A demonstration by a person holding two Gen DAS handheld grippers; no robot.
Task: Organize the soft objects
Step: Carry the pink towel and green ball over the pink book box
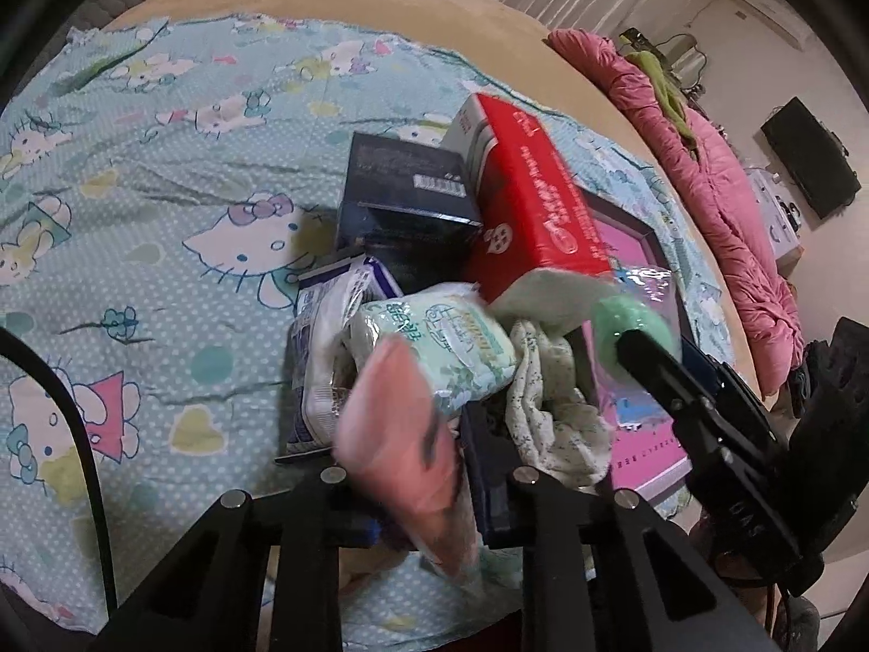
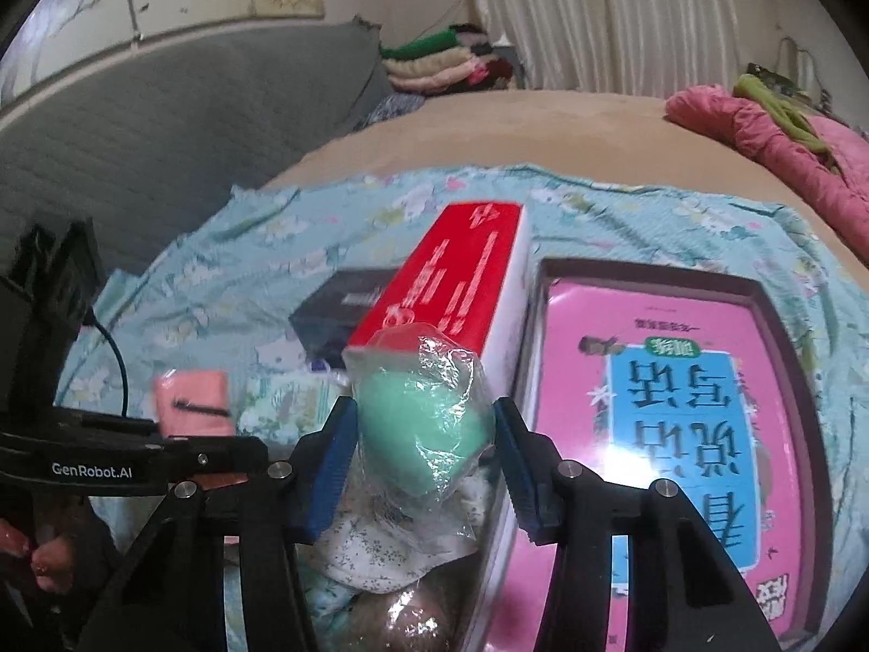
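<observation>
pink item [image 1: 402, 434]: blurred, hides the left tool's tips, cannot tell what it is
pink book [image 2: 679, 434]: cut off by bottom edge
brown bundle [image 2: 402, 619]: blurred, partly under the wrapped green sponge [image 2: 423, 418]
dark box [image 2: 337, 315]: half behind the red box [image 2: 451, 282]

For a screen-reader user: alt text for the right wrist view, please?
The right claw grips a green sponge in clear wrap above a red box and a pink book on a cartoon-print sheet.
</observation>
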